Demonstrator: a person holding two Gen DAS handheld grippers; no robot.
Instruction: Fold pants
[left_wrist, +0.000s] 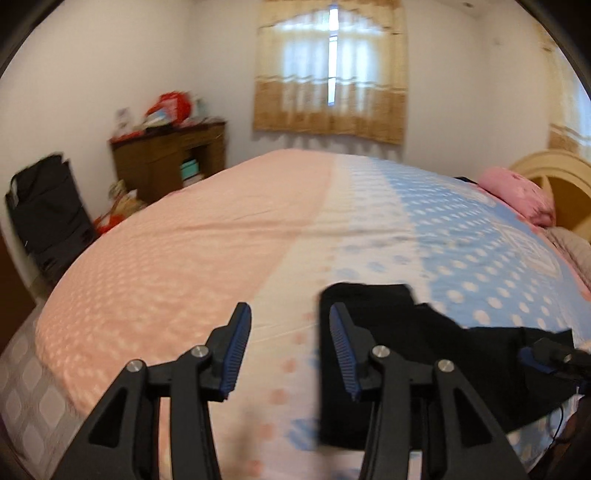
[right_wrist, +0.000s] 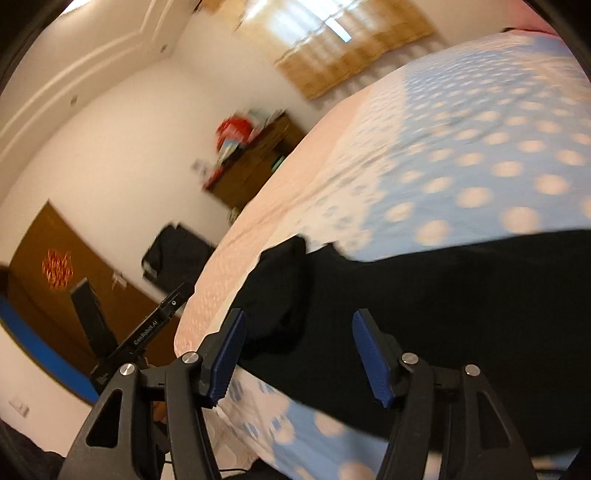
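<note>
Black pants (left_wrist: 424, 354) lie near the front edge of the bed (left_wrist: 207, 236), over the pink and blue dotted sheet. My left gripper (left_wrist: 290, 314) is open and empty above the sheet, its right finger over the pants' left end. In the right wrist view the pants (right_wrist: 424, 314) spread across the lower right, with a bunched end at the left. My right gripper (right_wrist: 299, 325) is open and empty just above them. The right gripper also shows at the right edge of the left wrist view (left_wrist: 546, 354). The left gripper's body shows in the right wrist view (right_wrist: 147, 332).
A pink pillow (left_wrist: 517, 192) and a cream headboard (left_wrist: 554, 166) are at the bed's right end. A brown cabinet (left_wrist: 170, 158) with clutter and a black bag (left_wrist: 48, 214) stand by the left wall. A curtained window (left_wrist: 332, 66) is behind the bed.
</note>
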